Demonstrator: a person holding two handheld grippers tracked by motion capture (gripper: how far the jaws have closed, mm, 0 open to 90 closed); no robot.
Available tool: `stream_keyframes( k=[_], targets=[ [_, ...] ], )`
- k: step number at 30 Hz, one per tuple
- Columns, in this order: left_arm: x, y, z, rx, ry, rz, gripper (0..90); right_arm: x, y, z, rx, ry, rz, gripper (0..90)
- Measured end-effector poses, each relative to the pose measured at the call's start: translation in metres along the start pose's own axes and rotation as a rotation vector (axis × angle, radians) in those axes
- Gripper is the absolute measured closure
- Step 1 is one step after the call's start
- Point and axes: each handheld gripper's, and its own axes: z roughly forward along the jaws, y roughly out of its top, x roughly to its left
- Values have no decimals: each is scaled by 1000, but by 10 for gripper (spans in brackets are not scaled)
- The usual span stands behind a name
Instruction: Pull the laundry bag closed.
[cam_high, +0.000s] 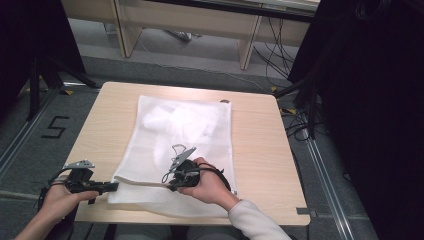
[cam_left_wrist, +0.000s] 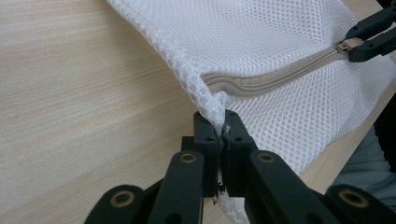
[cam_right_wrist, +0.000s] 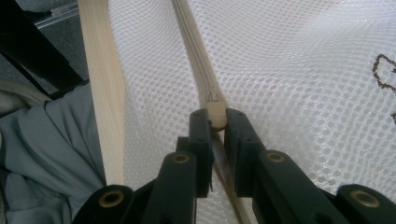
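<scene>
Basically, left hand-held gripper (cam_left_wrist: 219, 133) is clamping the corner of the mesh laundry bag (cam_high: 185, 130) at the zipper's (cam_left_wrist: 275, 74) closed end, likely anchoring the fabric taut. Right hand-held gripper (cam_right_wrist: 215, 126) is pinching the beige zipper pull (cam_right_wrist: 216, 113) between its jaws, further along the same zipper line. Bag is lying flat on the bench (cam_high: 260, 140), stretching away ahead of both grippers. Judgement: anchoring one end is letting the slider run without bunching.

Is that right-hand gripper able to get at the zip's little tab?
Yes, apparently: the right gripper is already closed on the zip tab of the mesh bag, while the left gripper pinches the bag's corner.
</scene>
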Motion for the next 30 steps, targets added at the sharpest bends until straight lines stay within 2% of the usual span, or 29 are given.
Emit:
stream_keyframes(
  k=[5, 9, 19, 20, 21, 23, 30],
  targets=[
    [0, 0, 0, -2, -1, -4, 860, 1, -2, -2, 1, -3, 21, 823],
    [0, 0, 0, 2, 4, 0, 860, 0, -2, -3, -2, 0, 2, 823],
    [0, 0, 0, -2, 4, -6, 860, 0, -4, -6, 16, -10, 26, 823],
    [0, 0, 0, -2, 5, -6, 860, -1, -5, -6, 6, -6, 11, 823],
    [0, 0, 0, -1, 6, -5, 860, -1, -6, -7, 13, -7, 29, 823],
    [0, 0, 0, 0, 5, -5, 860, -1, -6, -7, 5, -8, 17, 823],
    [0, 0, 1, -4, 9, -8, 859, -1, -8, -10, 10, -11, 26, 823]
  ],
)
